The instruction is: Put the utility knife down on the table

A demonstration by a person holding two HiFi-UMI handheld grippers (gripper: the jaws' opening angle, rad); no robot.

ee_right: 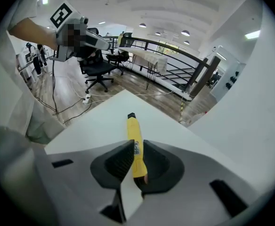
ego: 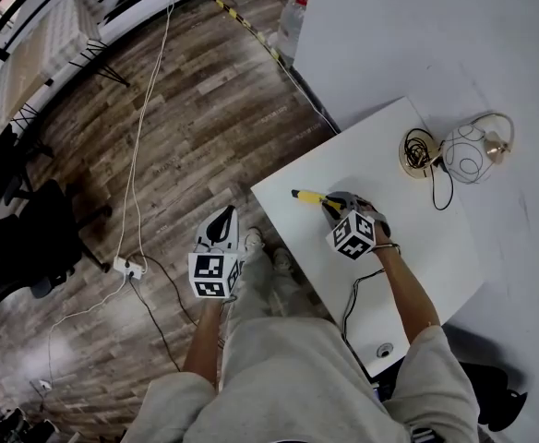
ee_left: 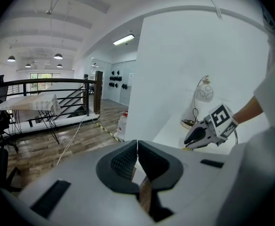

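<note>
Wooden floor [ego: 186,127] is filling the left of the head view, and the white worktop [ego: 417,247] is taking up the right.

Your right tongs [ee_right: 136,147] are grasping the utility knife [ee_right: 133,131] near its back end, with a pad pressing on each flat side. Its yellow body is pointing away toward the upper centre of the right gripper view, above the worktop's corner. I cannot tell whether its dark tip is already resting on the surface.

Your left tongs [ee_left: 137,147] are hanging off the worktop's edge at lower left of the head view, clenched on nothing, tips touching.

The knife is looking light and stiff, with a smooth plastic shell that is probably slippery. The back half, where you are holding it, seems the safest place, well away from the blade end.

No container is showing. Toward the upper right of the head view a globe lamp [ego: 468,152] is standing well apart from the knife, with a coiled cord [ego: 420,148] lying on the round base beside it.
</note>
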